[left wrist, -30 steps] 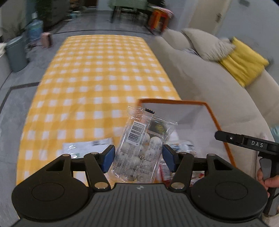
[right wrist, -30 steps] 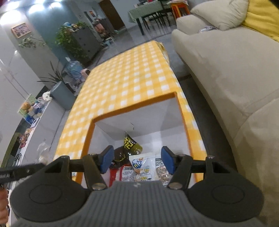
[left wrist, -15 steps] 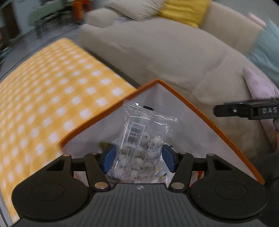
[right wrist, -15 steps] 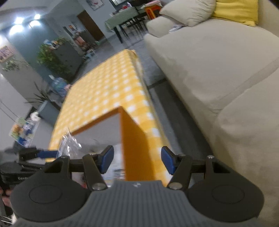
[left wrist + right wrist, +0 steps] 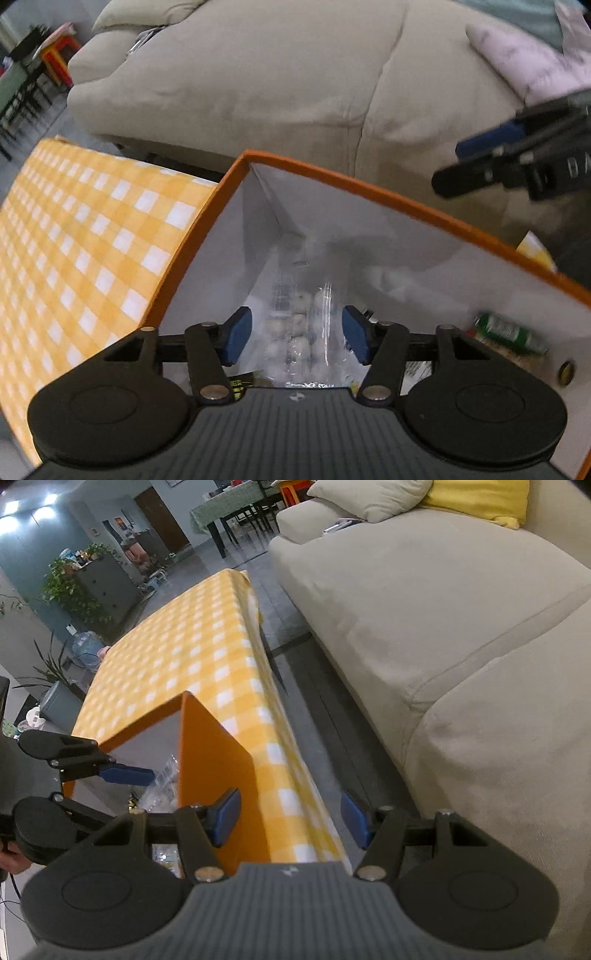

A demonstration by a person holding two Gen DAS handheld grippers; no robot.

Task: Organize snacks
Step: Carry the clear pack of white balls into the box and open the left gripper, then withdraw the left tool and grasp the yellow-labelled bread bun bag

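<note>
In the left wrist view my left gripper [image 5: 297, 338] points down into the orange box [image 5: 332, 177] with white inner walls. Its jaws are opening. The clear bag of white round snacks [image 5: 299, 321] shows blurred between the blue pads, with a gap on each side, low in the box's corner. The right wrist view shows one left pad [image 5: 127, 775] and the bag [image 5: 166, 786] inside the box [image 5: 214, 760]. My right gripper [image 5: 290, 819] is open and empty, above the box's outer orange wall and the table edge; it also appears blurred as the right gripper [image 5: 498, 166].
The box stands on a yellow-checked tablecloth [image 5: 177, 646] at the table's edge, beside a beige sofa [image 5: 443, 627]. A green packet [image 5: 509, 334] and other snacks lie in the box. A narrow strip of floor [image 5: 321, 686] separates table and sofa.
My left gripper swung over the box and dipped into it; its pads spread and the bag slid lower. My right gripper shifted from above the box to its outer side.
</note>
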